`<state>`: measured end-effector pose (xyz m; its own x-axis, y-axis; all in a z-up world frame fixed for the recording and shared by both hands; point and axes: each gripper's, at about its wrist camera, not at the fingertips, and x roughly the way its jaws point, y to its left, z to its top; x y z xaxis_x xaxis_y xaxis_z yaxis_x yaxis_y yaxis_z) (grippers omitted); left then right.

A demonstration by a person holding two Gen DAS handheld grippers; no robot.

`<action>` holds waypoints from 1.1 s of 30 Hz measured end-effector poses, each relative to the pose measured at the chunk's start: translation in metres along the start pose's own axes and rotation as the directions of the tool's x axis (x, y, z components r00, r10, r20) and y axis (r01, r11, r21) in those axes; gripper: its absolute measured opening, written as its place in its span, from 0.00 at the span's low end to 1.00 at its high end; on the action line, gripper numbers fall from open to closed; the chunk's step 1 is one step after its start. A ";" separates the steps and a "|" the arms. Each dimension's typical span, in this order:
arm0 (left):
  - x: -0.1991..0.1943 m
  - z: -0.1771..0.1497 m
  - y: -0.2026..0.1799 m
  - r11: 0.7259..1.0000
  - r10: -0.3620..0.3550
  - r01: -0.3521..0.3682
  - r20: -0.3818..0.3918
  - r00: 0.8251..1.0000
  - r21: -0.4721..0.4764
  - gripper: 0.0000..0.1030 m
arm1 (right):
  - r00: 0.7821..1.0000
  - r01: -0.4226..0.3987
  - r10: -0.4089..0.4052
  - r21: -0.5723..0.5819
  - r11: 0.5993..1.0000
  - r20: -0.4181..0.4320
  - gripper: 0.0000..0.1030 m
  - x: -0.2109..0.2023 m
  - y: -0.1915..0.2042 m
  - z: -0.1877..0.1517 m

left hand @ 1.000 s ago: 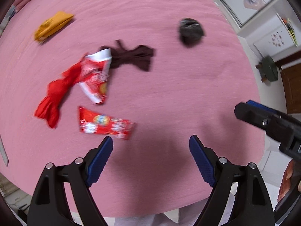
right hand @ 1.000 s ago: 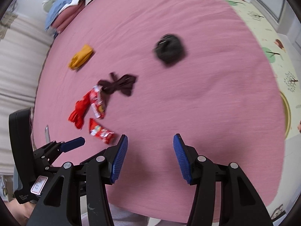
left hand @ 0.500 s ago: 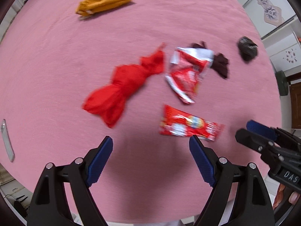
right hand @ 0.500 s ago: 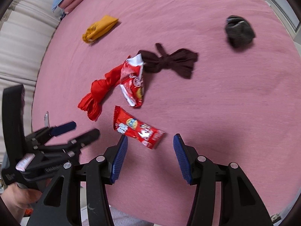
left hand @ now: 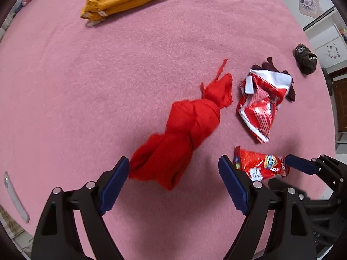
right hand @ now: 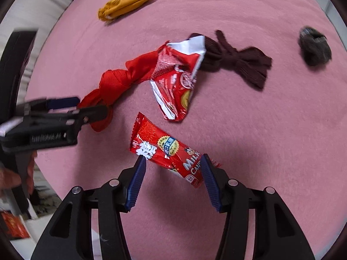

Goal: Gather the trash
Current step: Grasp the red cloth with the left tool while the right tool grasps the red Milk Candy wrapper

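Left wrist view: the left gripper [left hand: 171,184], jaws apart and empty, straddles the knotted red cloth [left hand: 184,134] on the pink blanket [left hand: 86,86].

Right wrist view: the right gripper [right hand: 172,181] stands apart around the red candy wrapper [right hand: 167,149]; better to lower squarely, then close across its width.

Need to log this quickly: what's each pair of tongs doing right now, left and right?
Left tongs: open, above the red cloth, holding nothing.
Right tongs: open, straddling the red candy wrapper, not gripping it.

Even, soft daylight throughout; diffuse shadows beneath both grippers on the pink bedspread [left hand: 108,75]; strong fisheye curvature with dark vignetted corners; slight motion blur toward frame edges.
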<state>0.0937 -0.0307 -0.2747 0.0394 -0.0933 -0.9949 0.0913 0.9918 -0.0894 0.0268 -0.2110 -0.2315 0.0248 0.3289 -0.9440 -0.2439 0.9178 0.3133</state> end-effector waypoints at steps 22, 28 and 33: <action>0.024 -0.001 0.003 0.994 0.006 -0.008 -0.020 1.000 -0.109 0.35 | 0.999 0.023 -0.025 -0.032 0.999 -0.044 0.39 0.029 0.001 0.009; 0.020 -0.021 0.011 0.979 -0.058 0.051 -0.029 0.998 -0.199 0.19 | 0.999 -0.028 0.028 0.017 0.999 -0.037 0.34 0.019 -0.004 0.002; 0.020 -0.049 0.014 0.954 -0.110 0.098 -0.027 0.994 -0.285 0.16 | 0.997 -0.071 0.073 0.066 0.995 -0.028 0.33 0.009 -0.009 -0.005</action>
<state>0.0466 -0.0139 -0.2984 0.0019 -0.1996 -0.9799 -0.1922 0.9615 -0.1962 0.0240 -0.2177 -0.2438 -0.0200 0.3887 -0.9212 -0.1804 0.9048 0.3857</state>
